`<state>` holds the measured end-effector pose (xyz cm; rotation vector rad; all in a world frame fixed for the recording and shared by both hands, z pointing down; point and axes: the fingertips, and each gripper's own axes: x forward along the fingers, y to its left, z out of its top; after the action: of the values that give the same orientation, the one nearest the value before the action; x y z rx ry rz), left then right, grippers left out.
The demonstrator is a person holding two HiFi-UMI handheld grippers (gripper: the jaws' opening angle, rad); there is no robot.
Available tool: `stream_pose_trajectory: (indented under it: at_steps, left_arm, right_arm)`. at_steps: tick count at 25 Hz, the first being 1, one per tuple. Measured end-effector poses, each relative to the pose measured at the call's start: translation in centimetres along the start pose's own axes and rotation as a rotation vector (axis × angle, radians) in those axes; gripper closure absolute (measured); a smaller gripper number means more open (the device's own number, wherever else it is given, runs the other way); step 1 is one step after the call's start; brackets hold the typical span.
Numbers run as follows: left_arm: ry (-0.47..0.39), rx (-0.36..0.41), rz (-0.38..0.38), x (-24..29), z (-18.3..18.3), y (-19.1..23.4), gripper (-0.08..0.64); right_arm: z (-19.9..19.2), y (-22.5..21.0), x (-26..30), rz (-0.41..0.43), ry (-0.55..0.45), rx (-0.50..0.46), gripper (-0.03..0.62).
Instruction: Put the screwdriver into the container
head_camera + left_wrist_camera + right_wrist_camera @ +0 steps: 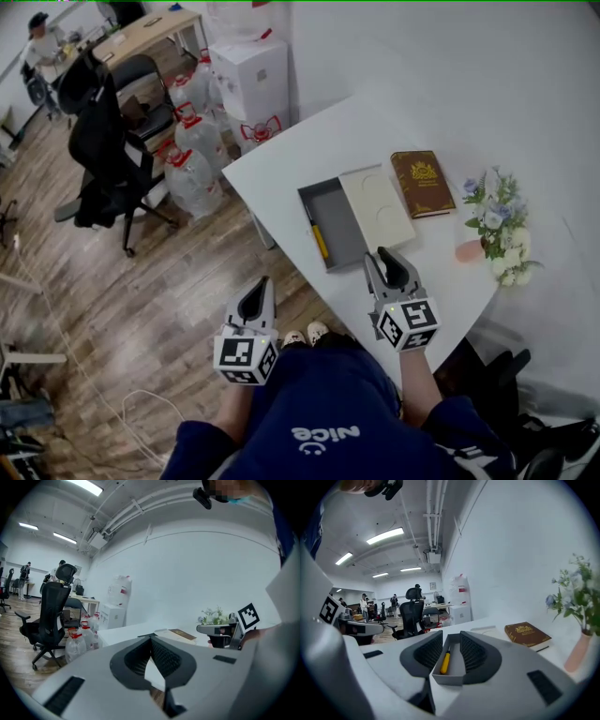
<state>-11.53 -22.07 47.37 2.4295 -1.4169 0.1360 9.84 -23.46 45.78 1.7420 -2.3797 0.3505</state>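
The yellow-handled screwdriver [320, 242] lies inside the open grey container [339, 225] on the white table [300, 155]. In the right gripper view the screwdriver [445, 662] and the container [447, 675] show through the gap between the pads. My right gripper [384, 254] hovers over the table's near edge just right of the container, open and holding nothing. My left gripper [262, 281] hangs off the table to the left, above the floor, its pads meeting at the tip [151, 639], with nothing in it.
A cream lid [377, 206] lies right of the container, then a brown book [422, 183] and flowers in a pink vase [495, 223]. On the wooden floor to the left are a black office chair [108, 159], water jugs [192, 159] and a white box [248, 75].
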Motion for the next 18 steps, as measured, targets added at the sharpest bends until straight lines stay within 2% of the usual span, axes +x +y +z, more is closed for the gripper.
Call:
stream_pose_trajectory:
  at_steps: [5,11,18]
  left_arm:
    - [-0.005,0.008,-0.045,0.2,-0.4,-1.4,0.543]
    - [-0.002,0.006,-0.053,0.1,-0.8,-2.0,0.543]
    - [-0.009,0.027,-0.038,-0.1,-0.7,-1.7,0.543]
  right_arm:
    - [-2.4,-0.3,-2.6,-0.064,0.017,0.063,0.468]
    - [-3.8,-0.4,-3.8,-0.094,0.038,0.055,0.471]
    - [-3.1,-0.1,-3.9,-0.092,0.015,0.038,0.548]
